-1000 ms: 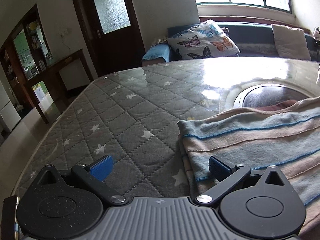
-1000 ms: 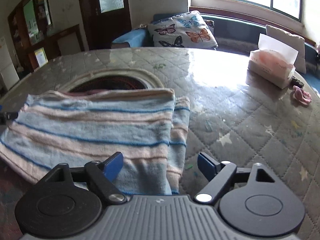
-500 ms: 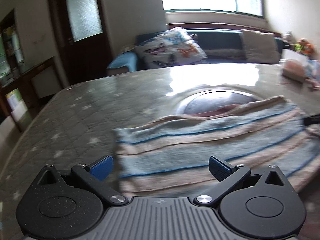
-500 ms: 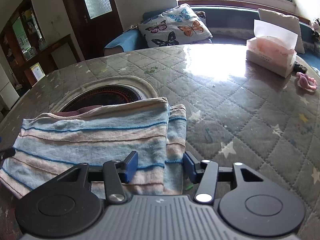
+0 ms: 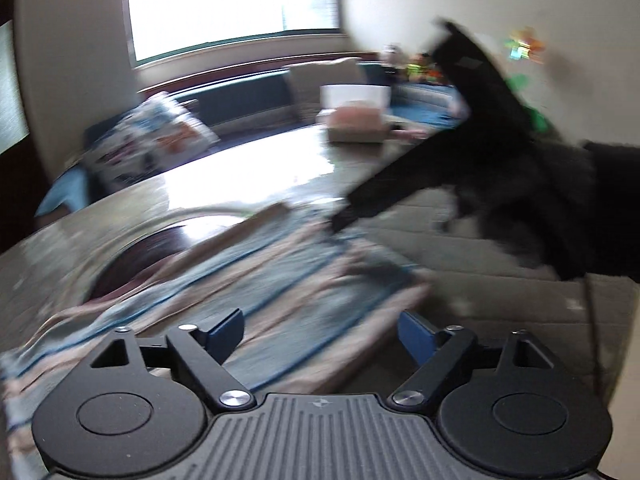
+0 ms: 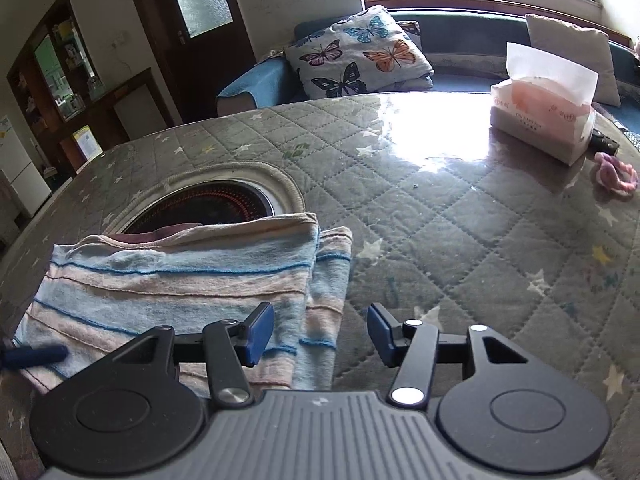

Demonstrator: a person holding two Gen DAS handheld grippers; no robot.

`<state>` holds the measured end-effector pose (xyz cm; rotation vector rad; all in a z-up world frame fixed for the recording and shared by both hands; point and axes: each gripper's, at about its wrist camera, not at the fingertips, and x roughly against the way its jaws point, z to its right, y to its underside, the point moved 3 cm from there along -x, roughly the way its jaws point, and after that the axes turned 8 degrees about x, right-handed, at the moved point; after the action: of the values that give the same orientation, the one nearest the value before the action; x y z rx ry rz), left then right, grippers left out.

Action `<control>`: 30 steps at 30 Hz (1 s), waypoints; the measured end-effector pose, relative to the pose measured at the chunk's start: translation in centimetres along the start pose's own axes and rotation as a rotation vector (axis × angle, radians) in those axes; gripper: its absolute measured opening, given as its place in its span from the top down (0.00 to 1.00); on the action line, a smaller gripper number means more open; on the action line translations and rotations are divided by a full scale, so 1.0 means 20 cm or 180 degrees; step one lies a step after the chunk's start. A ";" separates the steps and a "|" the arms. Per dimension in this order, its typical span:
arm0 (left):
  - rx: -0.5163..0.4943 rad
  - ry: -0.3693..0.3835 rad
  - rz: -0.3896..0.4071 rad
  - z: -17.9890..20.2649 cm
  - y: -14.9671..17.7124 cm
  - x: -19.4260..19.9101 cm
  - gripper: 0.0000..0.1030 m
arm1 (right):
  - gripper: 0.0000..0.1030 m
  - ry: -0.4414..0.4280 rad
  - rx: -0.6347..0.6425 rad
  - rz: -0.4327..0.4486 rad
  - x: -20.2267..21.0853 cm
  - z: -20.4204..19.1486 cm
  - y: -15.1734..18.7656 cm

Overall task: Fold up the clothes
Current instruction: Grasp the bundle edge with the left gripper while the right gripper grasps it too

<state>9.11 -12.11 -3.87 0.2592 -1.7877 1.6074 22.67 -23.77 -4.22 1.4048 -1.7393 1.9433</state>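
Observation:
A folded cloth with blue and pink stripes lies on the quilted grey table cover. My right gripper is open and straddles the cloth's right edge, left pad over the fabric and right pad over the cover. The left wrist view is blurred by motion. In it the cloth runs under my open left gripper. The right gripper shows as a black shape at the cloth's far end, with a dark sleeve behind it. A blue fingertip of the left gripper sits at the cloth's left end.
A round dark inset in the table lies partly under the cloth's far edge. A tissue box and a pink item sit at the far right. A butterfly cushion rests on the bench behind the table.
The left gripper has swung right over the cloth, now faces the right gripper, and its jaws have narrowed. The right gripper's jaws narrowed and moved closer to the cloth's right edge.

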 end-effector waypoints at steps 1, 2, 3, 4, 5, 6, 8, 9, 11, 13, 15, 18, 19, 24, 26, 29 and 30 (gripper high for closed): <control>-0.0052 0.0053 -0.0014 0.04 -0.01 -0.02 0.20 | 0.48 -0.0022 0.0007 -0.0001 0.00 0.01 0.00; -0.0105 0.0107 -0.0028 0.08 -0.01 -0.05 0.20 | 0.48 -0.0038 0.0010 -0.0004 0.00 0.02 -0.01; -0.0157 0.0160 -0.0041 0.12 -0.02 -0.07 0.22 | 0.48 -0.0053 0.0012 -0.0007 0.00 0.03 -0.01; -0.0210 0.0189 -0.0054 0.16 -0.02 -0.10 0.23 | 0.48 -0.0070 0.0015 -0.0010 -0.01 0.04 -0.01; -0.0263 0.0214 -0.0067 0.19 -0.02 -0.12 0.23 | 0.48 -0.0087 0.0019 -0.0014 -0.01 0.05 -0.02; -0.0301 0.0225 -0.0086 0.22 -0.02 -0.15 0.25 | 0.48 -0.0103 0.0023 -0.0018 -0.02 0.06 -0.02; -0.0334 0.0225 -0.0152 0.25 -0.02 -0.21 0.30 | 0.48 -0.0133 0.0032 -0.0025 -0.02 0.07 -0.03; -0.0347 0.0208 -0.0173 0.26 -0.03 -0.24 0.31 | 0.48 -0.0149 0.0037 -0.0029 -0.03 0.07 -0.03; -0.0375 0.0171 -0.0211 0.28 -0.03 -0.29 0.35 | 0.48 -0.0179 0.0046 -0.0036 -0.04 0.08 -0.04; -0.0370 0.0130 -0.0242 0.29 -0.03 -0.33 0.40 | 0.48 -0.0210 0.0055 -0.0044 -0.05 0.09 -0.04; -0.0331 0.0104 -0.0273 0.29 -0.03 -0.36 0.42 | 0.48 -0.0241 0.0064 -0.0051 -0.05 0.11 -0.05; -0.0243 0.0081 -0.0259 0.27 -0.04 -0.38 0.57 | 0.48 -0.0287 0.0077 -0.0062 -0.07 0.12 -0.06; -0.0224 0.0054 -0.0249 0.26 -0.04 -0.38 0.63 | 0.48 -0.0302 0.0083 -0.0065 -0.07 0.12 -0.06; -0.0082 0.0031 -0.0232 0.21 -0.05 -0.37 0.86 | 0.48 -0.0375 0.0107 -0.0078 -0.14 0.11 -0.11; -0.0001 0.0041 -0.0229 0.18 -0.06 -0.36 0.89 | 0.48 -0.0390 0.0132 -0.0084 -0.18 0.09 -0.12; 0.0114 0.0066 -0.0204 0.16 -0.08 -0.34 0.91 | 0.49 -0.0409 0.0161 -0.0083 -0.22 0.06 -0.15; 0.0131 0.0070 -0.0184 0.15 -0.08 -0.33 0.91 | 0.51 -0.0413 0.0161 -0.0085 -0.23 0.05 -0.15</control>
<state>13.69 -17.28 -6.54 0.3083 -1.7170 1.6017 27.76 -21.73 -5.57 1.5963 -1.7264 1.9352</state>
